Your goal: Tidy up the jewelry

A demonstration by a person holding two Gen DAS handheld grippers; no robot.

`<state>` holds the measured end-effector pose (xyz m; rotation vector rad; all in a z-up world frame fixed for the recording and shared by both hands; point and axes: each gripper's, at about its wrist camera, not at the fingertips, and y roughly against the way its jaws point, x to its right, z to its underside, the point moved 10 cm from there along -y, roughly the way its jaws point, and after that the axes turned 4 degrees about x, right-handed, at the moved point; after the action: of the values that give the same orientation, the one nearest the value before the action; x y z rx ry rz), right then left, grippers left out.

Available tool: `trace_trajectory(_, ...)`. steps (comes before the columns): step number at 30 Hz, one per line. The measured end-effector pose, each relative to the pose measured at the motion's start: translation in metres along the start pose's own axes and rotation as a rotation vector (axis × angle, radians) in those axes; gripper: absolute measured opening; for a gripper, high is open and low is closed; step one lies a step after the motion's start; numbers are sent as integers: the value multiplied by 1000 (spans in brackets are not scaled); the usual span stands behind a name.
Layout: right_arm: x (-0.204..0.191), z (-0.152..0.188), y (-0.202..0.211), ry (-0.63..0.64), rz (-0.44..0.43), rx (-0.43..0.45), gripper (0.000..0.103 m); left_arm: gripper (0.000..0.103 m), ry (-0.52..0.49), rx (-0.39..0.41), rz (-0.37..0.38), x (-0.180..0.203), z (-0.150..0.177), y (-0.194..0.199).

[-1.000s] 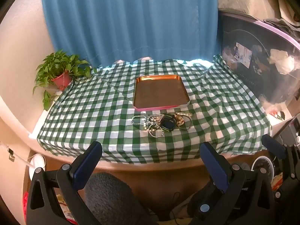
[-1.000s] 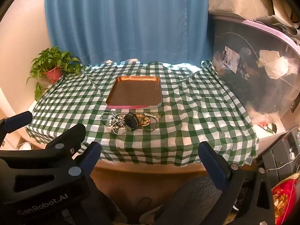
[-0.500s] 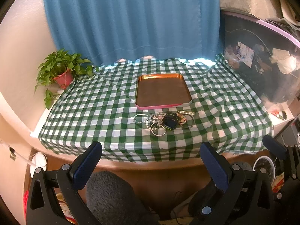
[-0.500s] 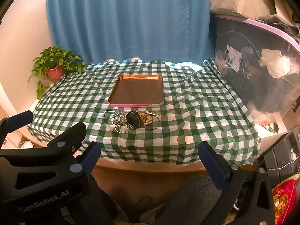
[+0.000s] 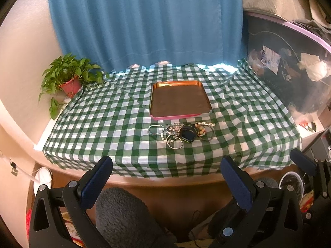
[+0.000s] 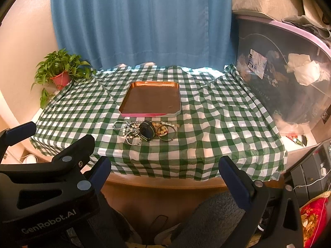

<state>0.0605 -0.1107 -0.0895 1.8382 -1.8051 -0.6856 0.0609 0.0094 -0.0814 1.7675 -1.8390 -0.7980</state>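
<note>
Both grippers [image 5: 165,177] short of jewelry [image 5: 181,132]

We see our left gripper [image 5: 166,172] as a black frame with triangular cut-outs, round silver screws and dark blue pads [image 5: 96,183]. Our right gripper [image 6: 164,173] looks the same; in its view the left one's side carries grey "GenRobot.AI" lettering.

You're in somebody's home, pretty clearly: blue curtain [image 5: 144,18] behind a bench with a green checked tablecloth [image 5: 103,124], potted plant [image 5: 68,78] far left, stuffed plastic storage bin [image 6: 289,78] on the right.
</note>
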Motion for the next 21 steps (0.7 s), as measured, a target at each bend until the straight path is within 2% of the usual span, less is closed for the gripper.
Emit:
trace_trajectory(11, 0, -1, 1, -10, -5, -2, 103, 103, 13, 4, 20, 7, 9, 7)
trace_trajectory(16, 6, 5, 5, -47, -26, 1, 103, 103, 78, 13, 91, 20, 10, 14)
trace_trajectory(18, 8, 9, 4, -60, -38, -6, 103, 103, 202, 9, 222, 32, 8, 18)
trace_trajectory(21, 10, 16, 0, -58, -41, -15, 103, 103, 80, 4, 125, 21, 15, 4)
